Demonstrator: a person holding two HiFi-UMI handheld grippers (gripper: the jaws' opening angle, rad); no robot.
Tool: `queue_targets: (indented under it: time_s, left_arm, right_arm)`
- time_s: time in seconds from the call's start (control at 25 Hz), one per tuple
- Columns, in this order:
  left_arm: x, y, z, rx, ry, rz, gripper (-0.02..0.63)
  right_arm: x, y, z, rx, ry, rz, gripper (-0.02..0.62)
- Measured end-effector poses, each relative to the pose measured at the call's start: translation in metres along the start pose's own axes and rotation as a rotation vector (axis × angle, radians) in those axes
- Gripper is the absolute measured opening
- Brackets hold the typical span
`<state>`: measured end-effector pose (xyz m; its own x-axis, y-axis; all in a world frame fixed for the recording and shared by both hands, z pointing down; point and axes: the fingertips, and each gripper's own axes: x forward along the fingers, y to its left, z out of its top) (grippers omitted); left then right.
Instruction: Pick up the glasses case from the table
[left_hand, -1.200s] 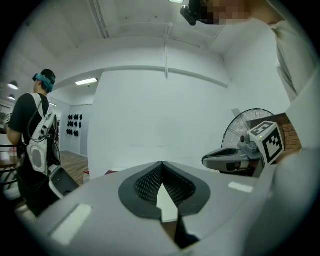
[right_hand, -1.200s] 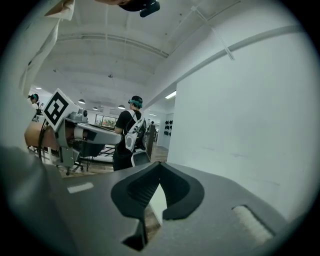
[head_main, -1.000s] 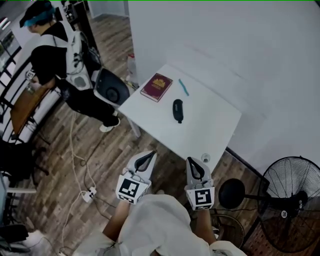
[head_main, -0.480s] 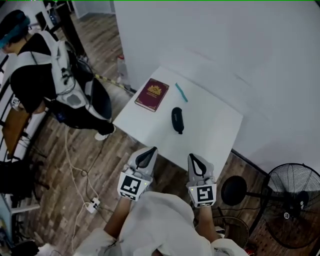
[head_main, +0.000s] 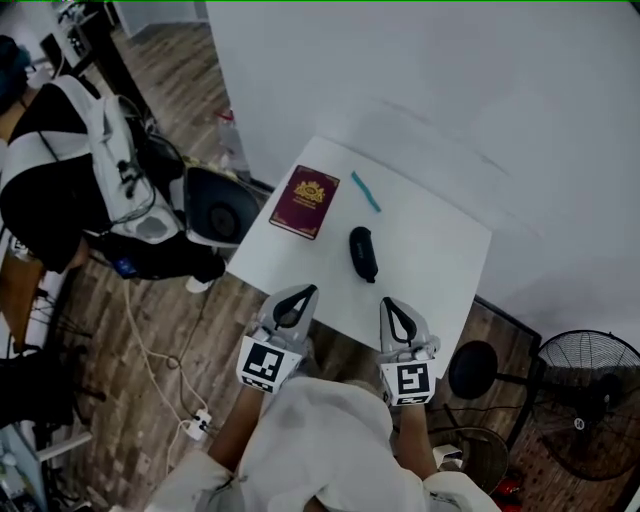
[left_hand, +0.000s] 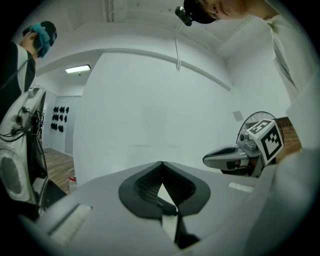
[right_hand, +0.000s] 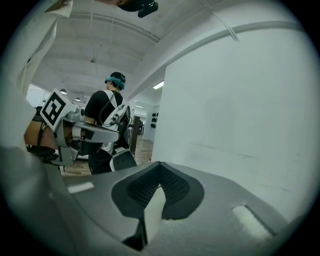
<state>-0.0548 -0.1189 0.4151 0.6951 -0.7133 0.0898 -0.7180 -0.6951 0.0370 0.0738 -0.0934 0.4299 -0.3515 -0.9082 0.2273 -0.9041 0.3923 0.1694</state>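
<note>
Approach step. Left gripper (head_main: 293, 304) and right gripper (head_main: 396, 317) sit at the desk's (head_main: 430, 270) near edge, jaws together, empty. Glasses case (head_main: 363, 253) lies mid-desk, untouched. Next, probably: open right jaws, reach forward, straddle case.

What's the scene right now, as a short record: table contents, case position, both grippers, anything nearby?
table: white, set against a white wall
glasses case: black, lying flat near the table's middle, nothing touching it
other items: dark red booklet and teal pen, beyond the case and apart from it
left gripper: jaws together, empty, at the table's near edge
right gripper: jaws together, empty, at the near edge, short of the case
bystander: person left of the table
floor: fan at right
</note>
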Motion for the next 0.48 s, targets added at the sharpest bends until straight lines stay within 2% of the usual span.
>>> queue_targets:
  time_s: [0.32,0.48]
  left_arm:
    - [0.018,0.035,-0.011,-0.033,-0.001,-0.021,0.02]
    - [0.024,0.043,-0.014,-0.039,0.003,-0.029,0.02]
  right_arm:
    - [0.03,-0.005,0.001,0.09,0.006,-0.038,0.003]
    - [0.045,-0.008,-0.006,0.06,0.05,-0.058,0.003]
